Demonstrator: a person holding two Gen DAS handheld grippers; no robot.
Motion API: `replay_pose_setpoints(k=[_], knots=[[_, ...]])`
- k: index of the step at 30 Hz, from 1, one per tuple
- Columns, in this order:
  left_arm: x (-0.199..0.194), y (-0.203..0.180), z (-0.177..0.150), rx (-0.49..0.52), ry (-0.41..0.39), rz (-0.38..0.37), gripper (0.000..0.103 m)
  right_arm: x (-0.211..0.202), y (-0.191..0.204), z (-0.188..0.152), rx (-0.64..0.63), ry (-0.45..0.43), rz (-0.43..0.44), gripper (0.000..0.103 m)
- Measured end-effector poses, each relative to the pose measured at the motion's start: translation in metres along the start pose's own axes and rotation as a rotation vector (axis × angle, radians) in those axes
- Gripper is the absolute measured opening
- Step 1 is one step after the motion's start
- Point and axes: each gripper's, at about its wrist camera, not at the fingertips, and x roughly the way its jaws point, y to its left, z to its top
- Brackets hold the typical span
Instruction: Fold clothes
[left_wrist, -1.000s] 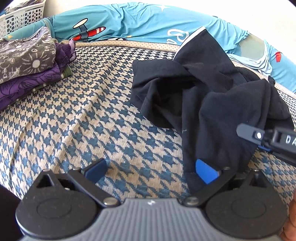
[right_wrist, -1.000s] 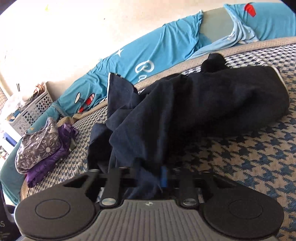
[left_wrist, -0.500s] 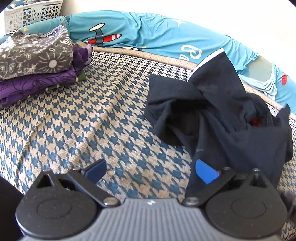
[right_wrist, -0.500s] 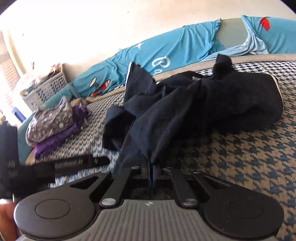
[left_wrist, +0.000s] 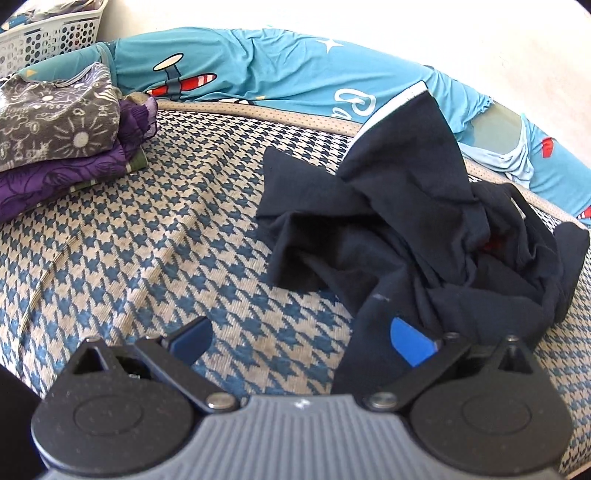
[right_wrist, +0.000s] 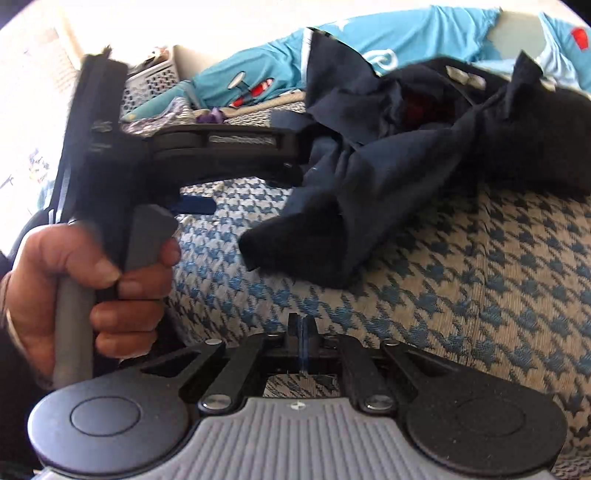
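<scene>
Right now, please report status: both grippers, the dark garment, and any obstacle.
Left gripper open, low over the bed. Right gripper shut, empty. Dark garment crumpled, unfolded. Folded stack far aside, nothing blocking.

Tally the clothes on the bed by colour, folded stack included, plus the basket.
Dark navy crumpled garment: 1
Grey floral folded piece: 1
Purple folded piece: 1
Green striped folded piece, only its edge showing: 1
White laundry basket: 1
Total: 5
</scene>
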Motion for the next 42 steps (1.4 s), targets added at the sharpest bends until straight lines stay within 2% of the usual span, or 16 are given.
replay_pose_setpoints(k=[4, 11, 20, 27, 30, 34, 39, 42], knots=[[0.001, 0.002, 0.001, -0.012, 0.006, 0.004, 0.103, -0.015, -0.003, 0.005, -0.02, -0.072, -0.009, 0.004], [0.003, -0.003, 0.005, -0.019, -0.001, -0.022, 0.103, -0.03, -0.018, 0.018, 0.056, -0.173, -0.099, 0.004], [0.017, -0.022, 0.017, 0.006, -0.013, -0.038, 0.103, -0.043, -0.036, 0.046, 0.088, -0.231, -0.143, 0.005], [0.034, -0.028, 0.012, 0.007, 0.04, -0.054, 0.103, -0.037, -0.041, 0.082, 0.024, -0.274, -0.17, 0.005], [0.036, -0.03, 0.01, 0.021, 0.049, -0.053, 0.103, -0.028, -0.047, 0.1, -0.005, -0.275, -0.19, 0.005], [0.034, -0.032, 0.008, 0.034, 0.054, -0.062, 0.103, -0.011, -0.062, 0.113, 0.01, -0.211, -0.224, 0.006], [0.031, -0.036, 0.005, 0.059, 0.058, -0.077, 0.103, -0.007, -0.086, 0.097, 0.103, -0.132, -0.316, 0.006], [0.029, -0.04, 0.003, 0.082, 0.061, -0.09, 0.103, -0.011, -0.104, 0.082, 0.233, -0.079, -0.362, 0.006]])
